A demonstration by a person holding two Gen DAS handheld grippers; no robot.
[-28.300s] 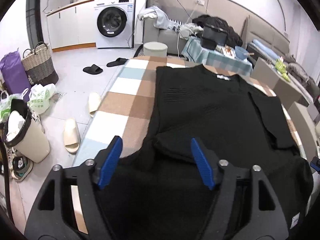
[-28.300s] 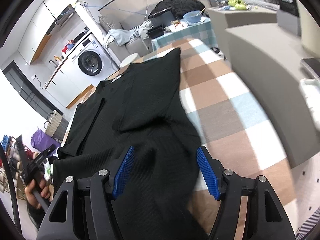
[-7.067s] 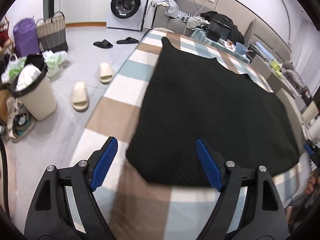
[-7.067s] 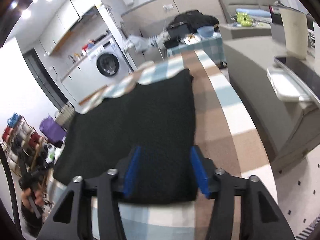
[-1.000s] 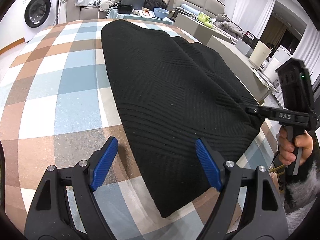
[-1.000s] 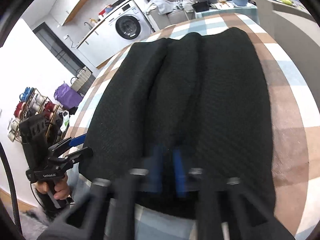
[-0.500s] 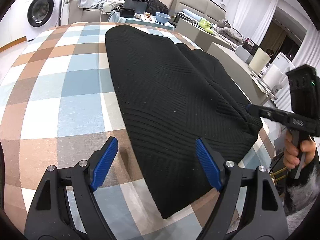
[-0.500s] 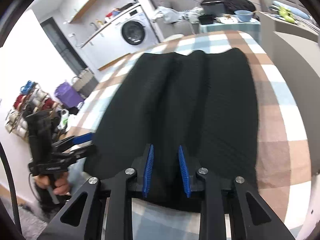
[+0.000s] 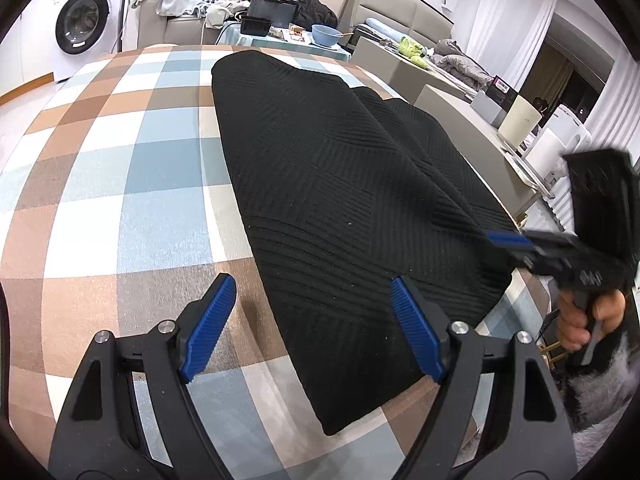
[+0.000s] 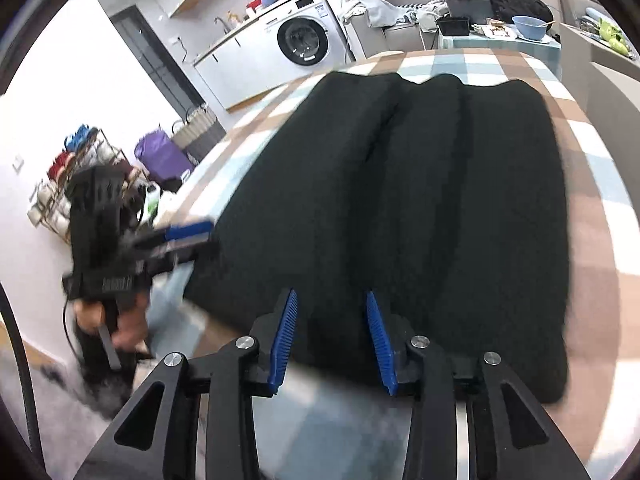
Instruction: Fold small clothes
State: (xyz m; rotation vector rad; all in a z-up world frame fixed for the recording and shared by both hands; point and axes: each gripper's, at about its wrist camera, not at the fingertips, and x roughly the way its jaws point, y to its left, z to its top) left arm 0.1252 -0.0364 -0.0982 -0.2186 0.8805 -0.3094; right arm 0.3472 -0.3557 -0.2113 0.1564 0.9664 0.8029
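- While the black knit top point(image 9: 340, 184) lies folded long on the checked cloth point(image 9: 120, 184), both grippers hang at its near end.
- L gripper point(image 9: 312, 328): jaws wide apart, nothing pinched. One blue pad point(image 9: 210, 326) sits over bare cloth, the other over the top's near edge, w/ the top's left edge running between them.
- R gripper point(image 10: 332, 336): jaws are opening. The top's near edge lies between the blue pads, but they don't press on it, so it's let go.
- Seen from the R gripper, the top point(image 10: 400, 208) stretches straight ahead in 3 long soft humps w/ dips between, side by side.
- Seen from the L gripper, the top runs ahead and to the right, w/ a raised fold along its right part.
- R gripper point(image 9: 516, 240) also shows at the right of the L view, at the top's far corner, held by a hand point(image 9: 580, 320).
- L gripper point(image 10: 188, 236) shows at the left of the R view, just beside the top's left edge, w/ a hand point(image 10: 112, 320) under it. Blurry there.
- Far ahead of both: a washing machine point(image 10: 304, 40) and a sofa point(image 9: 180, 20) w/ clothes on it.
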